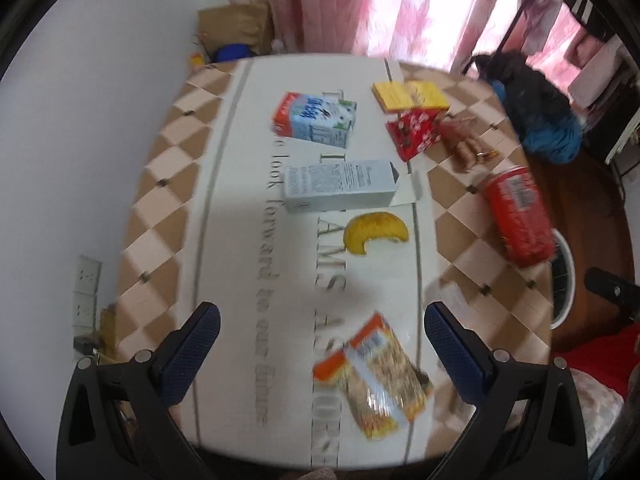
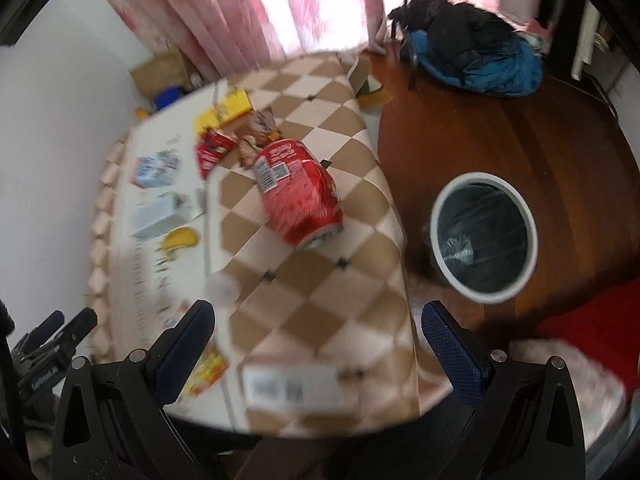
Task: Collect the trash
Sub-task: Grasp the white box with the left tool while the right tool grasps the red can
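With both sets of fingers apart and empty, I centre the right gripper (image 2: 318,344) over the red can (image 2: 299,192) – grip mid-body – then carry it to the bin (image 2: 483,236)

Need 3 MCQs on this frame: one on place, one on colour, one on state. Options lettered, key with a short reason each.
1. Where does the trash bin stand?
A. on the table
B. on the wooden floor beside the table
C. under the curtain

2. What colour is the soda can?
A. red
B. green
C. silver-blue

3. What state is the left hand-held gripper in?
A. shut on the can
B. shut on a carton
C. open, holding nothing

Key:
1 B, the right wrist view shows the white-rimmed bin on the brown floor off the table edge.
2 A, the can lying on its side on the checkered cloth is red with a white label.
3 C, its blue pads stand wide apart above the table, with the snack wrapper lying loose between them.
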`<action>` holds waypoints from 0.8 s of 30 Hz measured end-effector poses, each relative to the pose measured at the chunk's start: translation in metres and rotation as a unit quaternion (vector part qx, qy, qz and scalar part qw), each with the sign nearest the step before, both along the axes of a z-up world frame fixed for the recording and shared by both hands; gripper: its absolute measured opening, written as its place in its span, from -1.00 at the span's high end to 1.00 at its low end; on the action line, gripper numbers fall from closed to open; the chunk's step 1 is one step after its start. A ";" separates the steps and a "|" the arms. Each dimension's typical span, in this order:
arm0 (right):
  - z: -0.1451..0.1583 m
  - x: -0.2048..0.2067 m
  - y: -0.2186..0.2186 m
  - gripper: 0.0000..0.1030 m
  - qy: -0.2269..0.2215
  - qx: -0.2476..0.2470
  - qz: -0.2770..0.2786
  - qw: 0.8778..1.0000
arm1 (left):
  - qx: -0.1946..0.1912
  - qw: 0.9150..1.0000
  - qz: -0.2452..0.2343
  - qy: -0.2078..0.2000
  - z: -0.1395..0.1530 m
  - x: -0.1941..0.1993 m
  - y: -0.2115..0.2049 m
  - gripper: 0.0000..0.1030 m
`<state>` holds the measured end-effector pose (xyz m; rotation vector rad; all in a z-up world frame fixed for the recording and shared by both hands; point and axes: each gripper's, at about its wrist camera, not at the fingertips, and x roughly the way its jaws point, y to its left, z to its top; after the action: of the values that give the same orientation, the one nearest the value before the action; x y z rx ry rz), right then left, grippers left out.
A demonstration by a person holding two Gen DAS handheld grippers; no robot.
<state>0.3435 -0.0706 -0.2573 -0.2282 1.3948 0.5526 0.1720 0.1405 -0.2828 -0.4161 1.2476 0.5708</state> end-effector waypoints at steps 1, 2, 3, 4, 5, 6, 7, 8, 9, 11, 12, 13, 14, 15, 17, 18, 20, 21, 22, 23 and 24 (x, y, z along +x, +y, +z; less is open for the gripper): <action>-0.014 0.011 0.013 -1.00 0.007 -0.009 0.010 1.000 | 0.002 1.000 -0.009 0.006 -0.009 0.011 0.006 -1.00; -0.021 0.015 0.021 -1.00 0.008 -0.016 0.016 1.000 | 0.006 1.000 -0.021 0.012 -0.015 0.021 0.009 -1.00; -0.031 0.024 0.033 -1.00 0.005 -0.031 0.027 0.999 | 0.011 0.999 -0.037 0.018 -0.020 0.031 0.012 -1.00; -0.041 0.032 0.044 -1.00 0.004 -0.046 0.038 0.998 | 0.018 0.998 -0.054 0.023 -0.024 0.041 0.014 -0.99; -0.047 0.038 0.052 -1.00 0.007 -0.052 0.045 0.998 | 0.024 0.996 -0.074 0.031 -0.028 0.051 0.017 -0.99; -0.055 0.045 0.061 -1.00 0.012 -0.057 0.053 0.997 | 0.025 0.994 -0.099 0.036 -0.031 0.061 0.020 -0.99; -0.060 0.051 0.067 -1.00 0.015 -0.065 0.057 0.996 | 0.023 0.992 -0.118 0.036 -0.033 0.068 0.023 -0.99; -0.066 0.057 0.075 -1.00 0.016 -0.070 0.063 0.995 | 0.016 0.988 -0.148 0.042 -0.036 0.078 0.025 -0.98; -0.070 0.060 0.080 -1.00 0.020 -0.073 0.068 0.995 | 0.014 0.984 -0.170 0.049 -0.039 0.084 0.026 -0.98; -0.080 0.068 0.090 -0.97 0.031 -0.078 0.076 0.994 | 0.012 0.974 -0.216 0.069 -0.047 0.096 0.028 -0.87; -0.084 0.071 0.094 -0.92 0.035 -0.080 0.078 0.993 | 0.013 0.969 -0.234 0.077 -0.050 0.099 0.029 -0.84; -0.087 0.073 0.097 -0.86 0.039 -0.078 0.079 0.993 | 0.012 0.964 -0.251 0.088 -0.055 0.102 0.030 -0.83; -0.090 0.076 0.099 -0.84 0.047 -0.073 0.078 0.993 | 0.012 0.958 -0.268 0.098 -0.059 0.105 0.030 -0.80; -0.092 0.077 0.101 -0.81 0.052 -0.072 0.078 0.993 | 0.010 0.953 -0.283 0.107 -0.064 0.106 0.031 -0.79; -0.098 0.080 0.104 -0.79 0.063 -0.071 0.080 0.992 | 0.007 0.943 -0.312 0.117 -0.069 0.109 0.032 -0.71; -0.100 0.080 0.106 -0.76 0.067 -0.074 0.081 0.992 | 0.003 0.940 -0.321 0.115 -0.068 0.109 0.033 -0.71; -0.105 0.082 0.109 -0.68 0.070 -0.074 0.083 0.991 | -0.009 0.938 -0.329 0.113 -0.066 0.112 0.036 -0.45; -0.105 0.080 0.109 -0.68 0.070 -0.071 0.081 0.992 | -0.016 0.937 -0.330 0.114 -0.066 0.113 0.037 -0.31; -0.106 0.082 0.109 -0.68 0.072 -0.070 0.079 0.992 | -0.016 0.937 -0.330 0.117 -0.064 0.112 0.038 -0.04; -0.106 0.084 0.109 -0.68 0.076 -0.068 0.076 0.992 | -0.014 0.935 -0.333 0.121 -0.064 0.111 0.038 -0.01; -0.107 0.086 0.108 -0.68 0.083 -0.063 0.075 0.992 | -0.010 0.933 -0.337 0.123 -0.062 0.110 0.037 0.01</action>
<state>0.4292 0.0371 -0.3644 -0.3985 1.5851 0.6191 0.2823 0.1778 -0.3451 0.0873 1.5319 0.0179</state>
